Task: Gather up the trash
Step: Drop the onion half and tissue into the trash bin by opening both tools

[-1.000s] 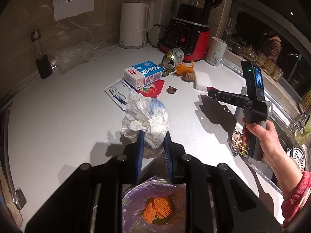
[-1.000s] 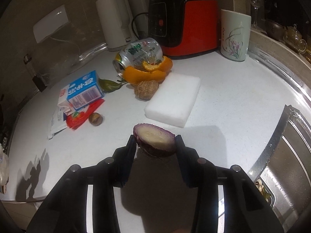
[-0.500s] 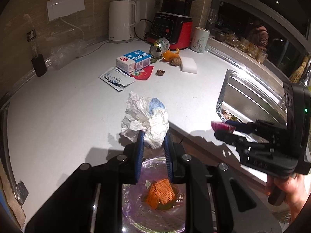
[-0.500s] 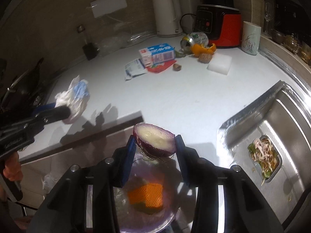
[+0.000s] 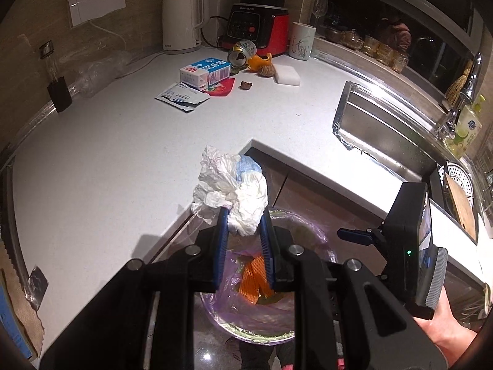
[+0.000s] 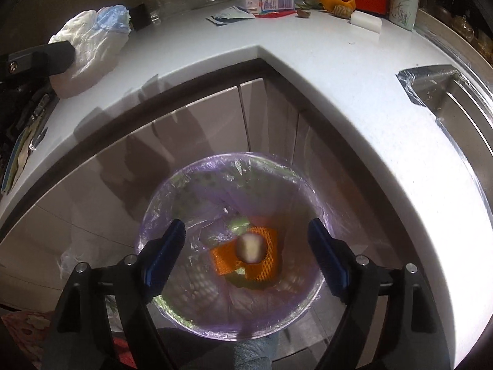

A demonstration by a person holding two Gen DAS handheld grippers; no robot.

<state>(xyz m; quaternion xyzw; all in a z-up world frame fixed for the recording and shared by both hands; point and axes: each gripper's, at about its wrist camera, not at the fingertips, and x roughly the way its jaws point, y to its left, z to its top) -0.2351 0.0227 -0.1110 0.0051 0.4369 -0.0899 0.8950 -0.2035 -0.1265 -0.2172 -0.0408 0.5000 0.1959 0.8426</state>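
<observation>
Not much legible from my end. Using the red blender base at the back of the counter as ref: there's a white brand word across the top of its black control panel, too small for me to spell out. Left of it, the white kettle has a tiny dark mark near its bottom edge, unreadable. In front-left of the blender, the blue-and-white carton carries large white characters on its blue side, which I can't make out; in the right wrist view the same carton shows a barcode, digits illegible. The tipped can just in front has print, blurred.
</observation>
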